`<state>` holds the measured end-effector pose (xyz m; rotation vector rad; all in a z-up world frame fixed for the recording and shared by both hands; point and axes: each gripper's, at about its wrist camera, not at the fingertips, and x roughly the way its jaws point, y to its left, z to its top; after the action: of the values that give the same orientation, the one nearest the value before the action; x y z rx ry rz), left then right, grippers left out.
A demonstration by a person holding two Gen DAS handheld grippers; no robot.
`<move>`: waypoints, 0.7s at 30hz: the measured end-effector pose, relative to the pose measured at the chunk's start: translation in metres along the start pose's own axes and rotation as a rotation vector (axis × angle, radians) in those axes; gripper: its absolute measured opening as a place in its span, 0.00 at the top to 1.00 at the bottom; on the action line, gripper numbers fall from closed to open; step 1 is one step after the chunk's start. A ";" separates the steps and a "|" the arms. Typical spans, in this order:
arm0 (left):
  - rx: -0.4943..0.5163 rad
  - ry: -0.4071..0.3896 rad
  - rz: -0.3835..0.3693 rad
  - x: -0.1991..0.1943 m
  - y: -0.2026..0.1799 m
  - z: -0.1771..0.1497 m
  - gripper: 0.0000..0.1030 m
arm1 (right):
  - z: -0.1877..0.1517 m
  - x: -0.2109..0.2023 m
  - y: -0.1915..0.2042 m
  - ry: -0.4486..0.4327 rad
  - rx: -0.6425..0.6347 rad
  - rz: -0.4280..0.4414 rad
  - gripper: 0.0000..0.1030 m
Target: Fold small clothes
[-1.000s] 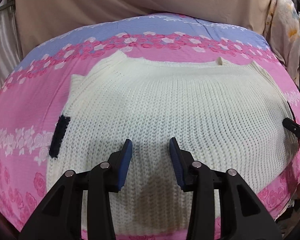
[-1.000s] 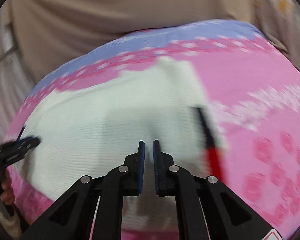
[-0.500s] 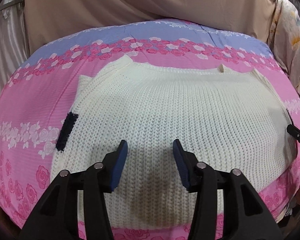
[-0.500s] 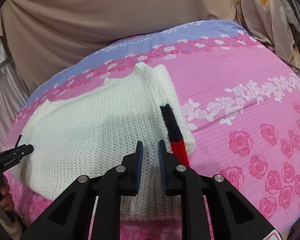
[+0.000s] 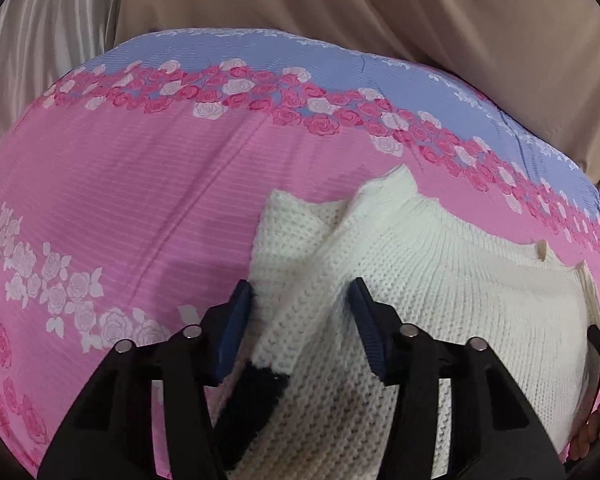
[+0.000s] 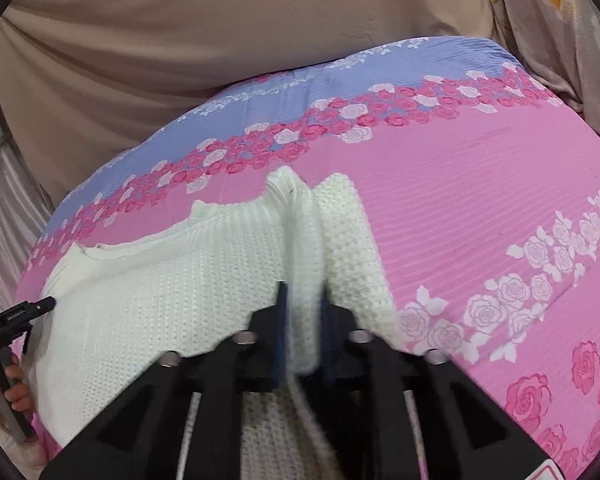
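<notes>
Sweater point(image 5: 440, 280), cream knit, flat on floral bedspread point(image 5: 140, 200) — left gripper point(image 5: 300, 320) spread astride its nine o'clock sleeve, right gripper point(image 6: 302, 332) pinching the three o'clock edge — we'd lift both sides evenly.

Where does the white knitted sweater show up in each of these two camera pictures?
Left wrist view: the white sweater fills the lower right, its folded sleeve running down between the open blue-padded fingers.
Right wrist view: the sweater fills the lower left, a raised fold pinched between the fingers.
Shared landmark: the band of pink roses on the sheet behind the sweater.
</notes>
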<state>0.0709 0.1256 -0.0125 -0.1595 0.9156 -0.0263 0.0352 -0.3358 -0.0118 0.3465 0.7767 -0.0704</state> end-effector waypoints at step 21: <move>0.093 -0.043 0.101 0.004 -0.012 -0.004 0.73 | 0.004 0.020 0.001 0.055 -0.071 -0.183 0.89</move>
<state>0.0706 0.1123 -0.0167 -0.0274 0.8765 0.0279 0.0528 -0.3349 -0.0229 0.2099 0.8620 -0.2055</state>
